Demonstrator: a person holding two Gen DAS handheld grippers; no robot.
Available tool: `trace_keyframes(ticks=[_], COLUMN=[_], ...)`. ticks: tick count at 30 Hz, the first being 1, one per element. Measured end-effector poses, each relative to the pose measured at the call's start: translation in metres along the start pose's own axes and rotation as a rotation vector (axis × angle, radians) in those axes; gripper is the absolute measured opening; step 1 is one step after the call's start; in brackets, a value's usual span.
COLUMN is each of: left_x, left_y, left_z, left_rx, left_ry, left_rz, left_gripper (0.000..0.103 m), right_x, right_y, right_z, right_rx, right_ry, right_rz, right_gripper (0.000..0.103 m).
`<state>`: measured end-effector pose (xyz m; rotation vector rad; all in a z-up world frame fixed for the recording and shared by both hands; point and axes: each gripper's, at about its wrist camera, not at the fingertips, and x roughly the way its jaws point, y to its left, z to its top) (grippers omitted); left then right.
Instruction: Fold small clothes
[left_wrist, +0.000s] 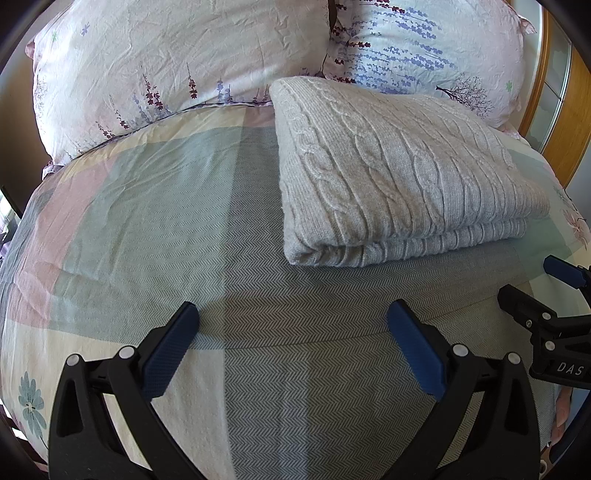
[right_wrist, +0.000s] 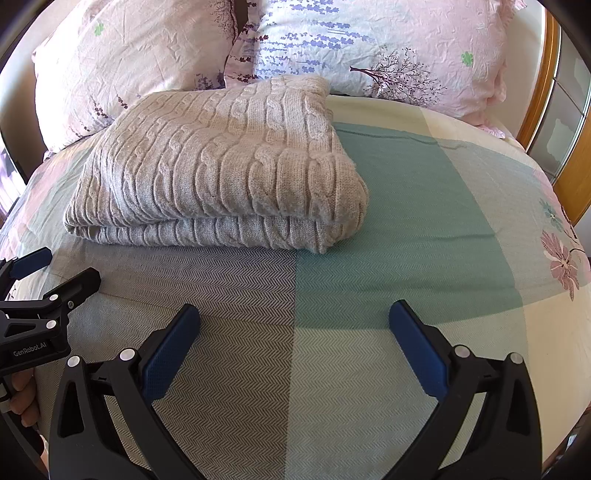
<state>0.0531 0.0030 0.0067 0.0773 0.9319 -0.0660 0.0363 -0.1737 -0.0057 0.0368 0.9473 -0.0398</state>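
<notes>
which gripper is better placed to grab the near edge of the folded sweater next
Right, marginally. The sweater lies almost straight ahead of the open right gripper, but off to the right of the open left gripper.

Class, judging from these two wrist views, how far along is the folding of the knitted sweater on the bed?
Done: the sweater lies folded in stacked layers on the bedspread. In hand: nothing; the left gripper and right gripper are open, short of it. Left: no unfolded clothes visible.

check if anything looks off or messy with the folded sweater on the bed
Nothing stands out. The grey cable-knit sweater lies folded in a tidy stack on the bedspread, just in front of the pillows, its edges roughly aligned. The left gripper and the right gripper are open, apart from it.
</notes>
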Motion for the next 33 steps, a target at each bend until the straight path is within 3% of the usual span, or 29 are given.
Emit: trace_keyframes(ticks=[33], left_x=[0.0018], left_y=[0.0006], left_z=[0.0008], left_rx=[0.009], left_ry=[0.003], left_rz=[-0.003], left_gripper=[0.101], right_x=[0.0001], right_y=[-0.0002], right_z=[0.0002], right_rx=[0.000], right_ry=[0.000], right_rz=[0.000], right_gripper=[0.102])
